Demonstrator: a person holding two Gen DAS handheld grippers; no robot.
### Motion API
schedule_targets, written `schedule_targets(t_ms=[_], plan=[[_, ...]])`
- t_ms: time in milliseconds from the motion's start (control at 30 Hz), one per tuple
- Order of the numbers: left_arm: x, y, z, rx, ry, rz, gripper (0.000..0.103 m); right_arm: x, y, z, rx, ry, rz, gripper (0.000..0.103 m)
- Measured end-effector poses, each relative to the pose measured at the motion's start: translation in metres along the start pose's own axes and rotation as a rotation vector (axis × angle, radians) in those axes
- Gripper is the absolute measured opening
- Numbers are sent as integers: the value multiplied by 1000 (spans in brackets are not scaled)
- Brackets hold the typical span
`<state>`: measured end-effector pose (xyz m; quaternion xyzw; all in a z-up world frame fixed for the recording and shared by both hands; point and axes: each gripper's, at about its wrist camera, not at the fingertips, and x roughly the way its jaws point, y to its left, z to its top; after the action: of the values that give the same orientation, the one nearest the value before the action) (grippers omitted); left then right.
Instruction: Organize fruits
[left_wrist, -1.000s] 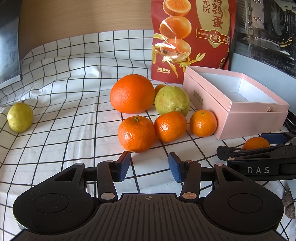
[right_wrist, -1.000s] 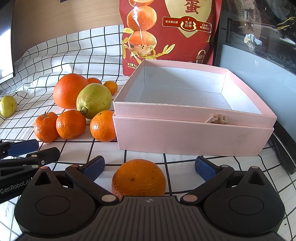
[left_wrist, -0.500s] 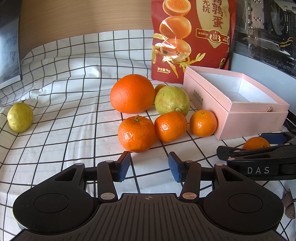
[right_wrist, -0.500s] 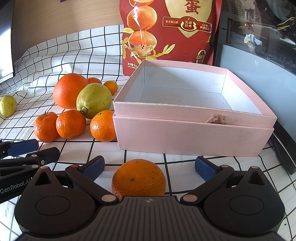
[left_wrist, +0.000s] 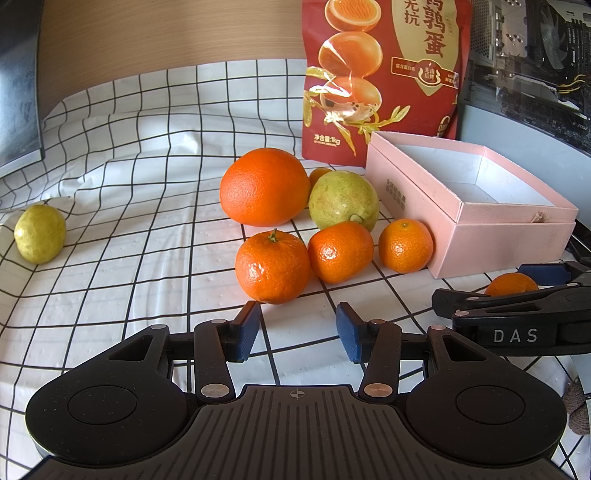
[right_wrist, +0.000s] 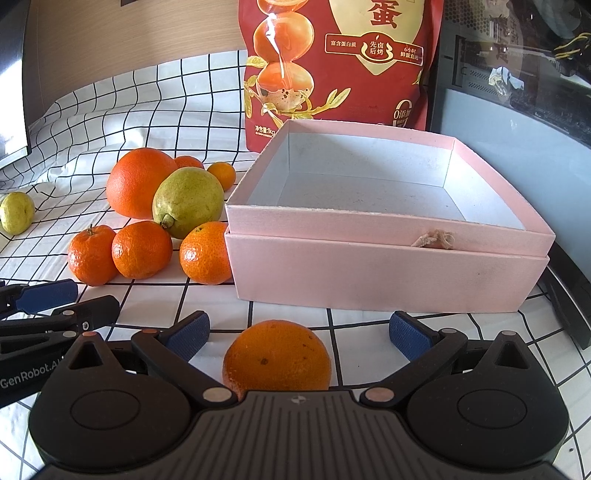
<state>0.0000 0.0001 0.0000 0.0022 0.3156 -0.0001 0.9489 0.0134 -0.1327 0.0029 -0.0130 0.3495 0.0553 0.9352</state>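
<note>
A: Between the pads of the right hand-held gripper sits a small orange, close to the body, jaws spread wide, neither pad touching it. So open, not gripping.

B: Ok. Left one?

A: Left hand-held gripper is partly open, nothing between the pads, only checked cloth on the counter. Just ahead of its tips is a stemmed mandarin, apart from the pads.

B: Rest of the fruit?

A: Right of that mandarin, two more mandarins in a row, touching or nearly; the last one is against the pink box. Behind them a big orange and a green pear side by side, a small citrus peeking out behind. Far left of the left hand-held gripper, a lone yellow-green fruit, well apart.

B: Box?

A: Straight ahead of the right hand-held gripper, lid off, nothing inside. Red snack bag stands upright behind it.
</note>
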Motion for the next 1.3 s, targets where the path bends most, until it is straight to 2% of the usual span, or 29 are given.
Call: schedule_targets(t_ms=[1033,1100,1167,1300], plan=[[0,0,0,4,0,3,51,-2,1,-2,-7,1,0,103],[0,1,1,-2,0,-2,51,-4,1,-2,-28,22,20,103],[-1,1,1,-1,0,-1,51,-4,-3,5,-59,84,61,103],[2,1,1,2,0,-1,52,-7,-5,4,-59,107,55,103]])
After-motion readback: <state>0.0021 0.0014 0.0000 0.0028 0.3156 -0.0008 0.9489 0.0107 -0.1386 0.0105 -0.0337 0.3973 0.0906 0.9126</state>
